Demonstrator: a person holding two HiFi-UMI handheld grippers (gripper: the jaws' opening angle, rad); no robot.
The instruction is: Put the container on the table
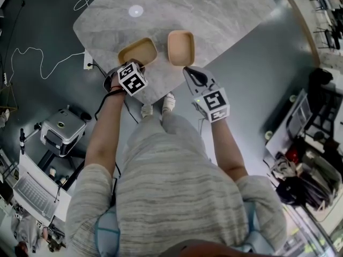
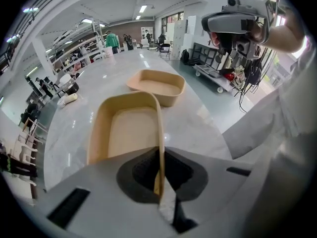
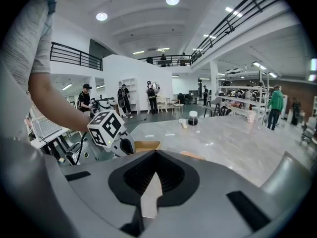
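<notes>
At the near edge of the marble table (image 1: 225, 20) the tan container (image 2: 126, 133) is clamped by its rim in the left gripper (image 2: 159, 182) (a second container (image 2: 156, 86) beside it); the right gripper (image 3: 150, 197) is closed, empty, in a bright hall.

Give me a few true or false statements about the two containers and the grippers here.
1. The left gripper grips the side wall of the near container. True.
2. The right gripper holds the other container. False: it is shut on nothing.
3. Both containers are empty. True.
4. The containers are stacked. False: they sit apart, side by side.
</notes>
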